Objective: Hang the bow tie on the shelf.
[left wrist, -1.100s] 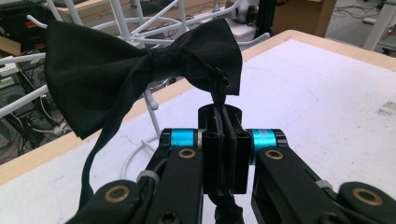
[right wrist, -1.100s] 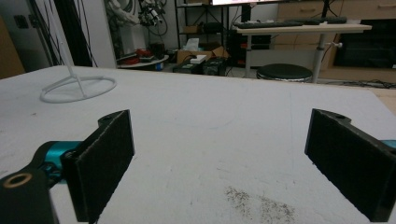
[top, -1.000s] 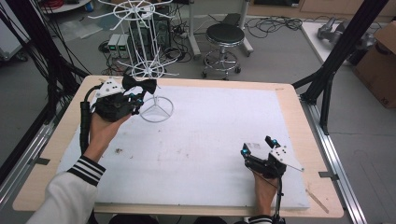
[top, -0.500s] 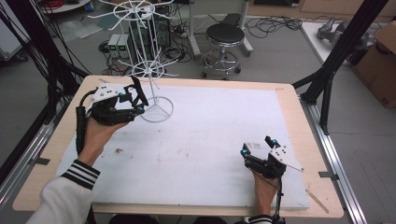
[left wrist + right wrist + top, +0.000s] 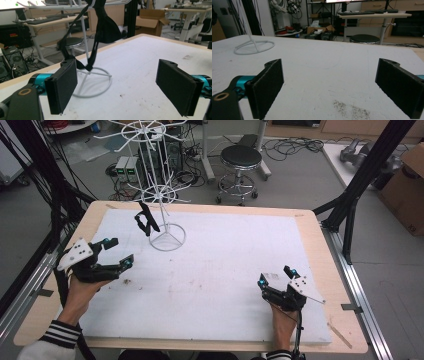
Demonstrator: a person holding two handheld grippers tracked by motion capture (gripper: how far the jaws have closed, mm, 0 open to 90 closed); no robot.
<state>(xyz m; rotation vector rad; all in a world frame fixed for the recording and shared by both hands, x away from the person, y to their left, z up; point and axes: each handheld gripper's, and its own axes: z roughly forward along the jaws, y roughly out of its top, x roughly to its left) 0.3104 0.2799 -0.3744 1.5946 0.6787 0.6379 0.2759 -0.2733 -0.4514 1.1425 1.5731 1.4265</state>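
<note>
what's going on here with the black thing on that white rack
A person at the table holds a gripper in each hand. The black bow tie hangs from an arm of the white wire rack. The left gripper has just opened and pulled back from it, with nothing between its jaws. The right gripper rests open on the white table cover, holding nothing.

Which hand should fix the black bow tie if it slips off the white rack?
Probably the left. The left gripper sits open near the white rack where the black bow tie hangs; the right gripper rests farther off across the table.
</note>
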